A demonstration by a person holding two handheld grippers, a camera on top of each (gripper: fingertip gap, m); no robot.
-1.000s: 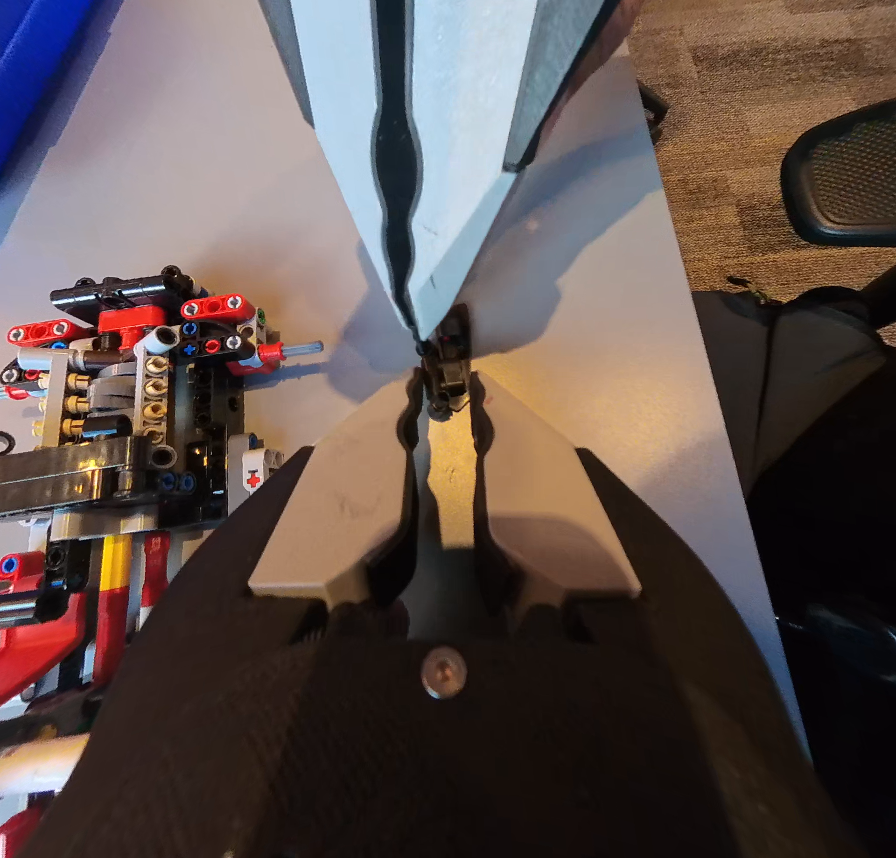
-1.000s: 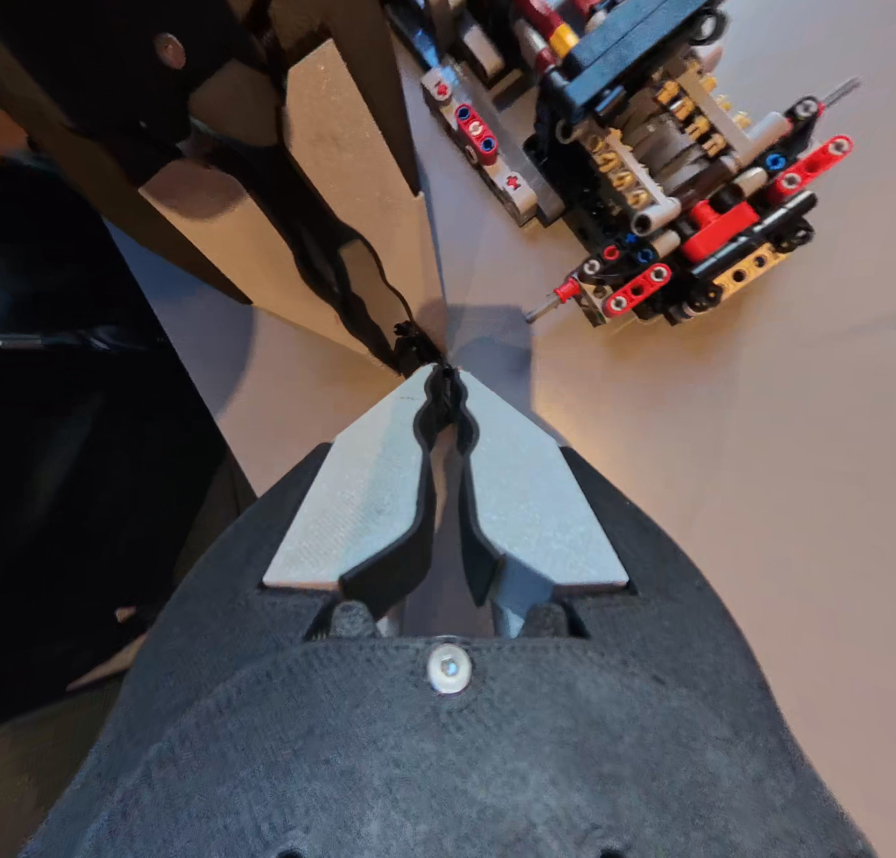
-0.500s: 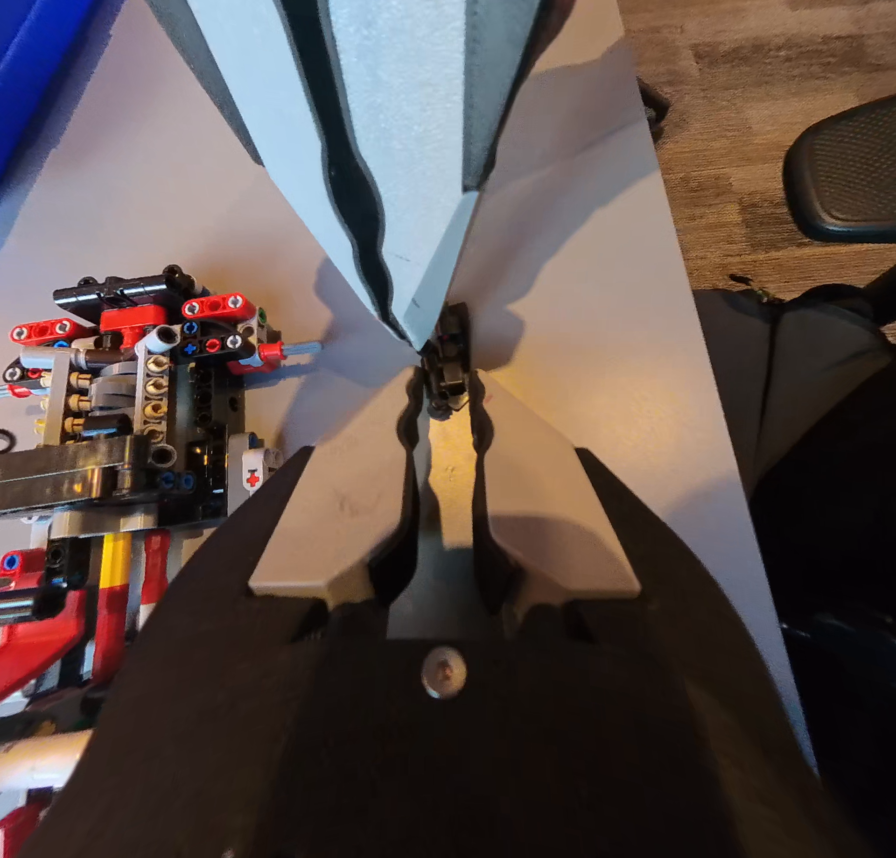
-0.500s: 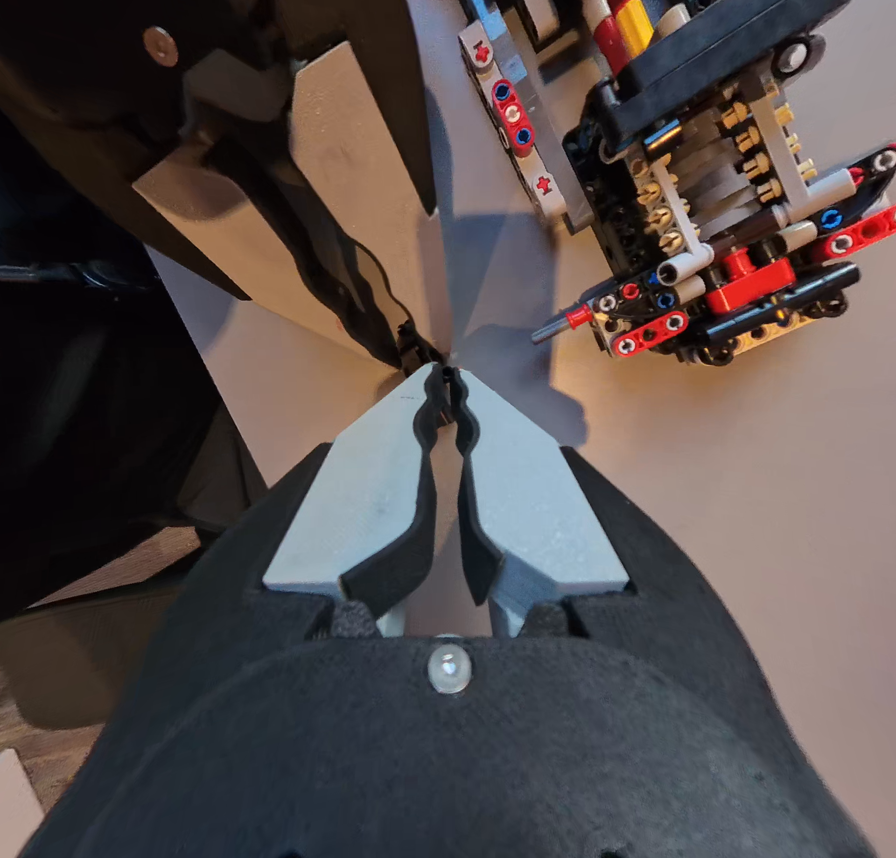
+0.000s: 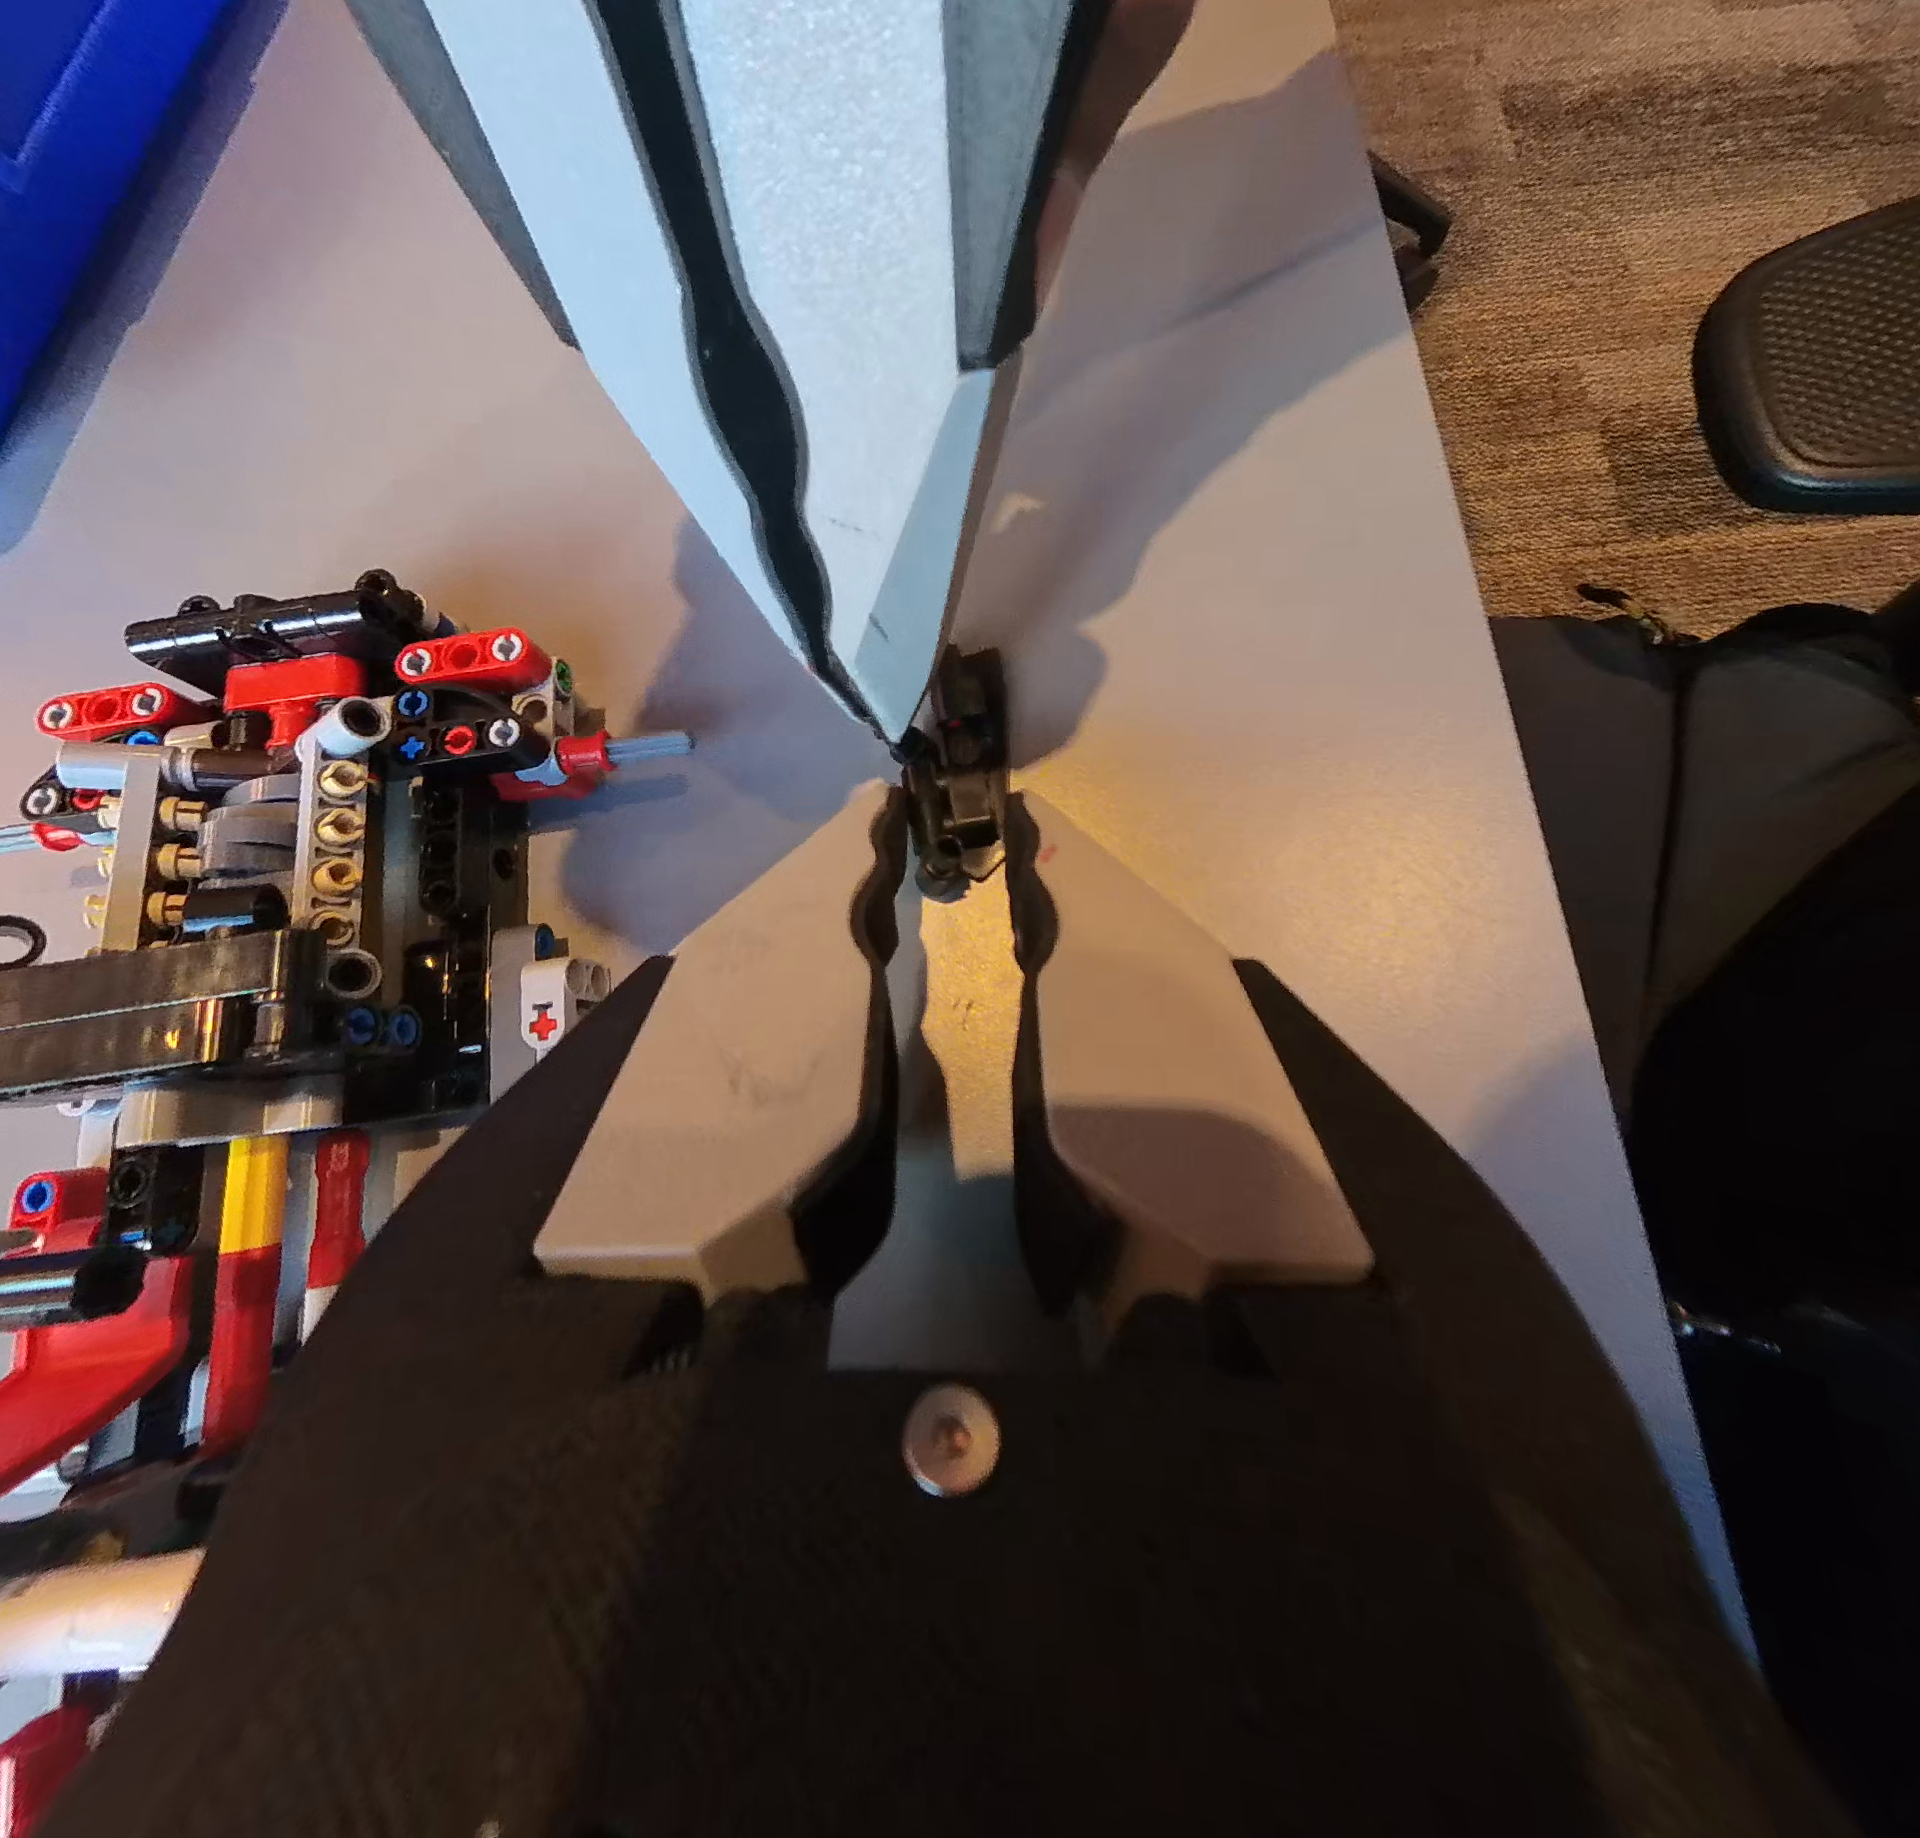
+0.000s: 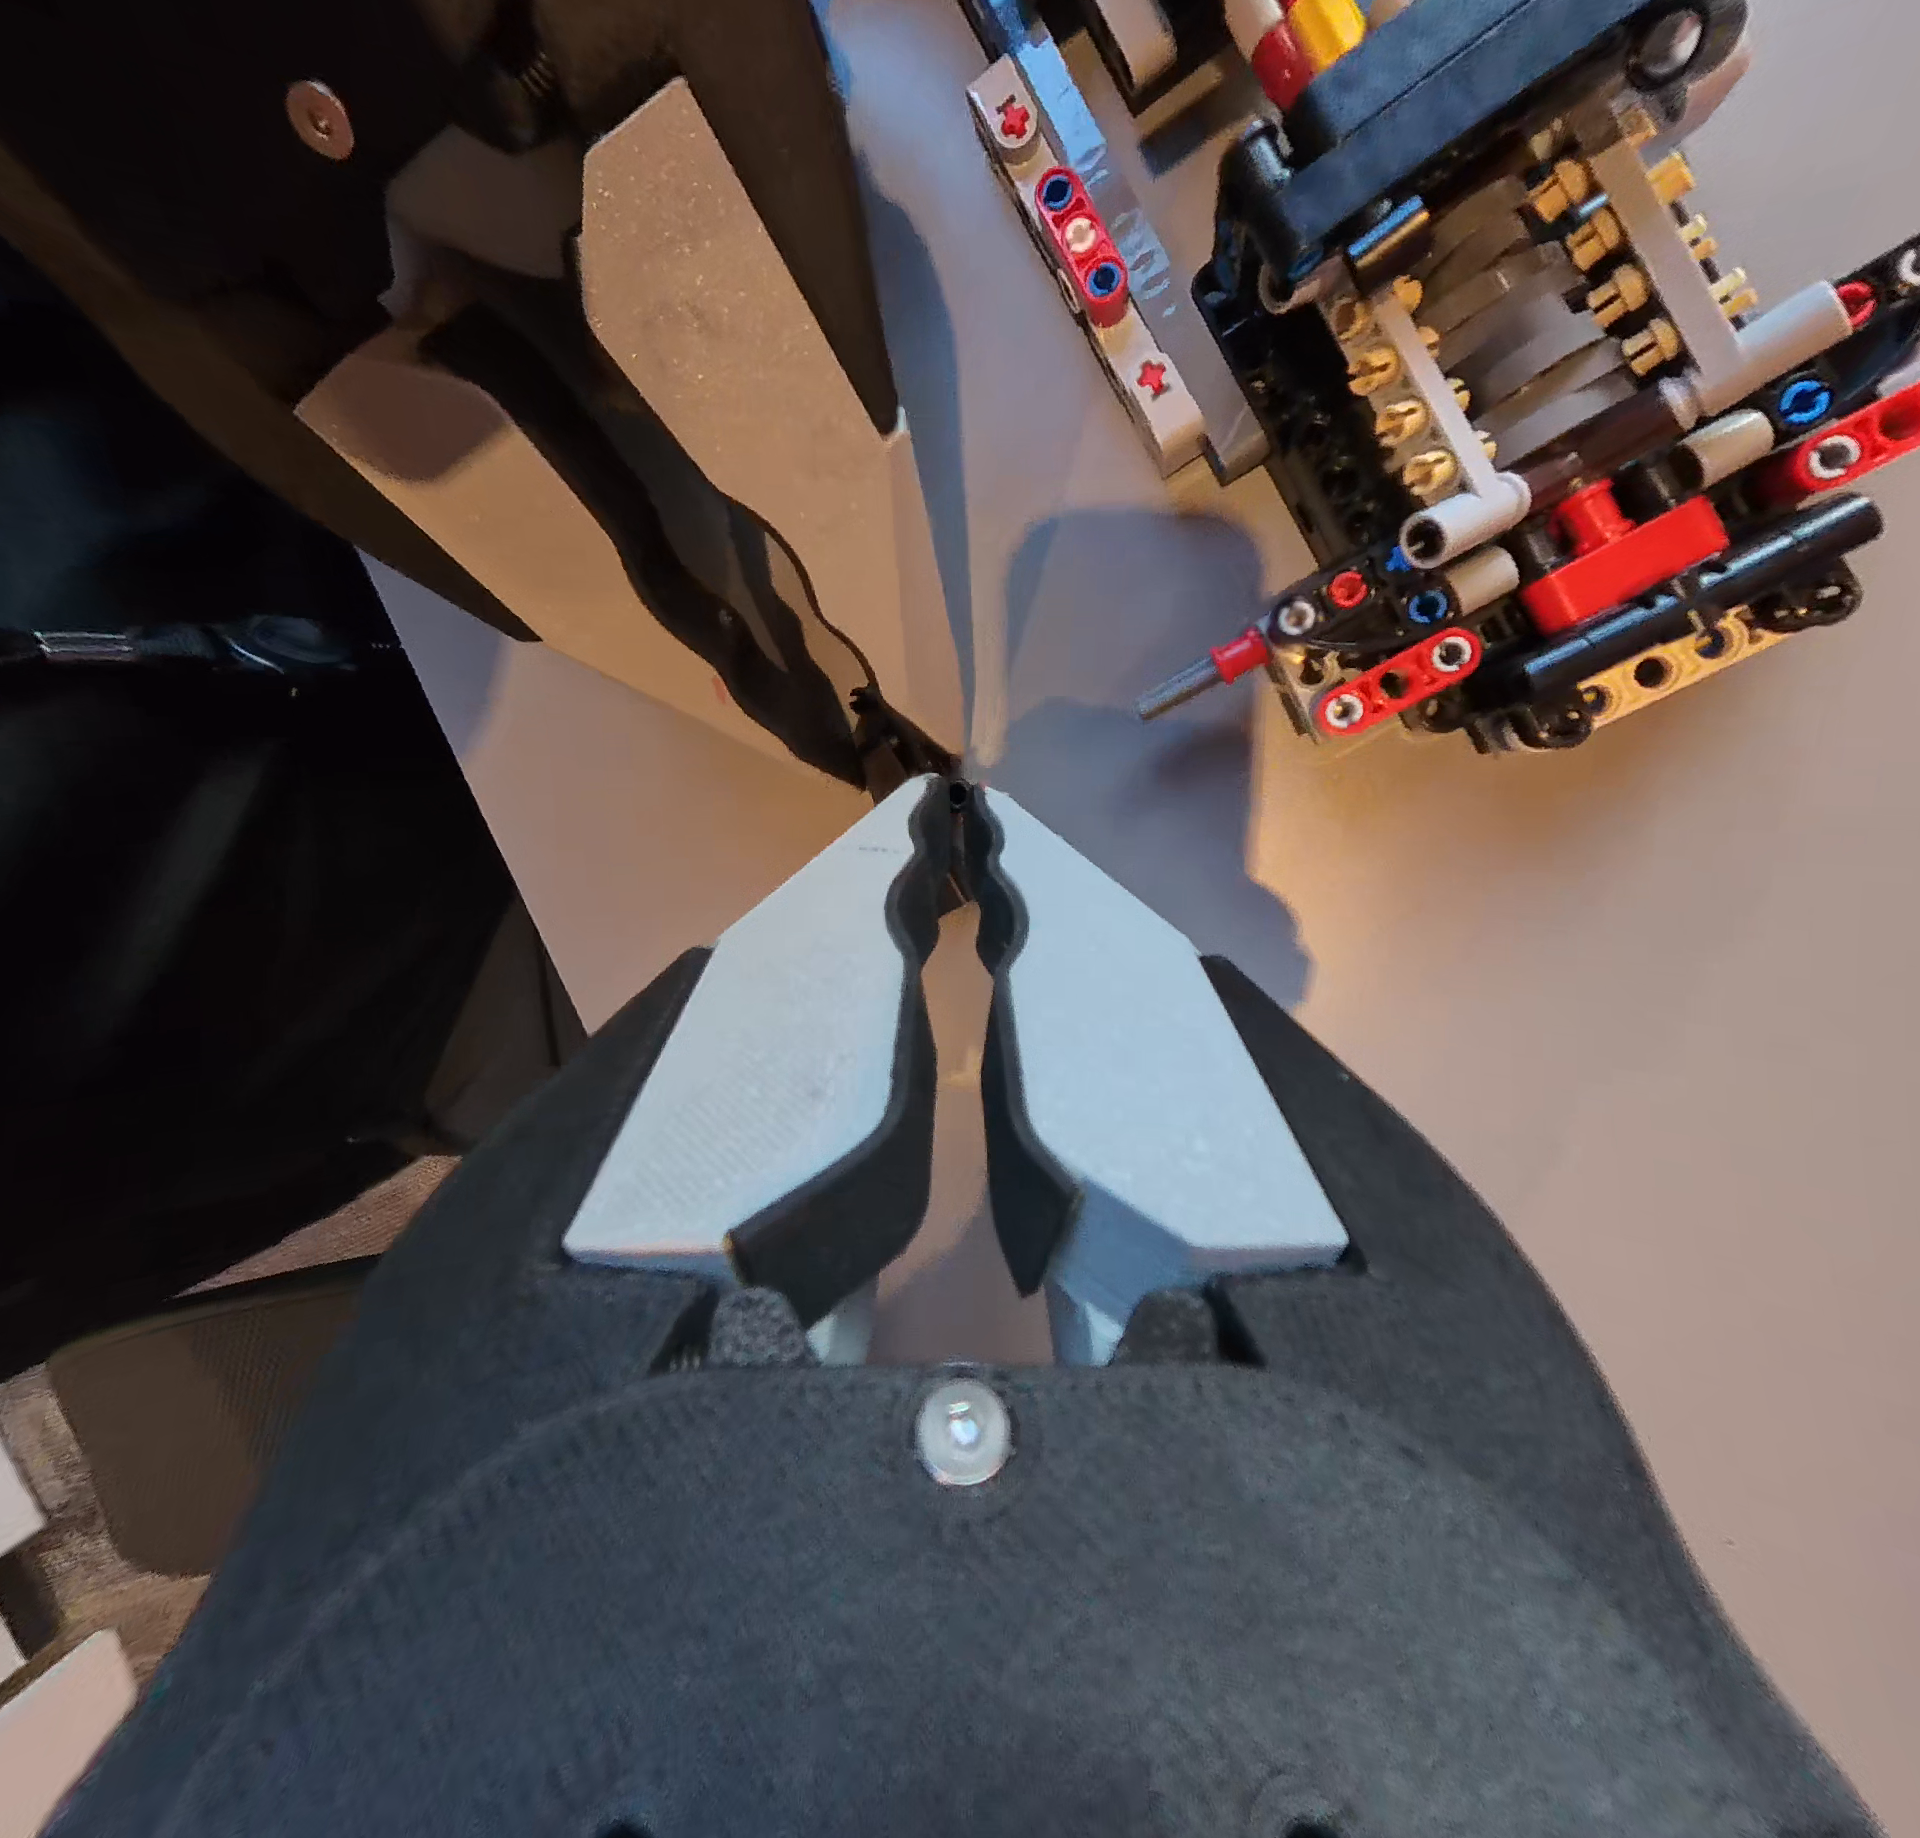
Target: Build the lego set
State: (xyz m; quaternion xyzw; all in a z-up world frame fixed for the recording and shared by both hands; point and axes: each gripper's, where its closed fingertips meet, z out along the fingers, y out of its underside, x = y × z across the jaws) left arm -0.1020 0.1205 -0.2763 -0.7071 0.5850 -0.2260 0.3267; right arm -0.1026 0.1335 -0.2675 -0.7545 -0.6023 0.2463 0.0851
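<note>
Both tongs meet tip to tip above the table (image 5: 1299,708), left gripper (image 5: 951,832) pinching a small dark piece (image 5: 961,801), right gripper (image 6: 961,801) pressed on a black pin (image 6: 956,796); misaligned pushing could pop either loose, away from the lego model (image 5: 312,853).

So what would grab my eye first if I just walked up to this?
Probably the two grippers meeting tip to tip over the pale table: the left gripper pinches a small dark lego piece, and the right gripper, nearly shut on a tiny black part, noses up to it. Next, the colourful half-built lego model of red, black and grey beams, standing off to the side.
</note>
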